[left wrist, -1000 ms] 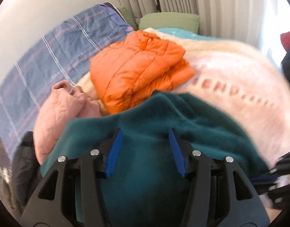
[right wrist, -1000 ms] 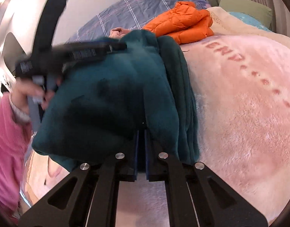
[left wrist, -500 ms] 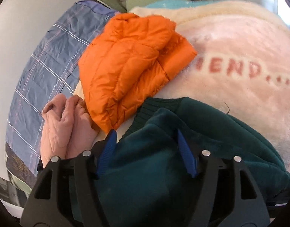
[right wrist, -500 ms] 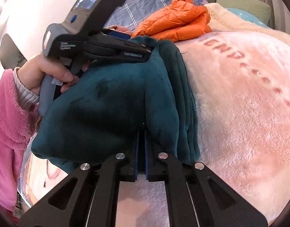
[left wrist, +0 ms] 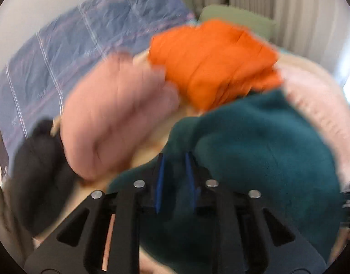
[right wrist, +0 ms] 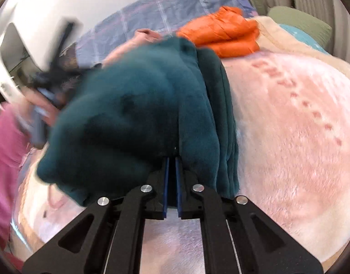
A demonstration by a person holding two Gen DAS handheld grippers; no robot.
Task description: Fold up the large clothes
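A folded teal fleece garment [right wrist: 140, 114] lies on a pink plush blanket [right wrist: 289, 125]. My right gripper [right wrist: 172, 159] bites the fleece's near edge; its jaws are opening by a hair, the fabric still between the tips. In the blurred left wrist view, my left gripper [left wrist: 175, 157] is closing, its blue pads narrow with the teal fleece [left wrist: 266, 148] pinched between them. From the right wrist the left gripper [right wrist: 42, 86] is a blur at the fleece's left side, held by a hand with a pink sleeve [right wrist: 3, 148].
A folded orange puffer jacket [left wrist: 211, 68] sits beyond the fleece, a pink garment [left wrist: 115, 114] to its left and a black one [left wrist: 38, 159] further left. Blue plaid bedding [left wrist: 72, 45] runs along the wall. A green pillow [left wrist: 238, 20] lies by the curtains.
My left gripper went from wide open to closed on the teal fleece while swinging fast, so the pink and black garments now fill its left side. The right gripper hardly moved.
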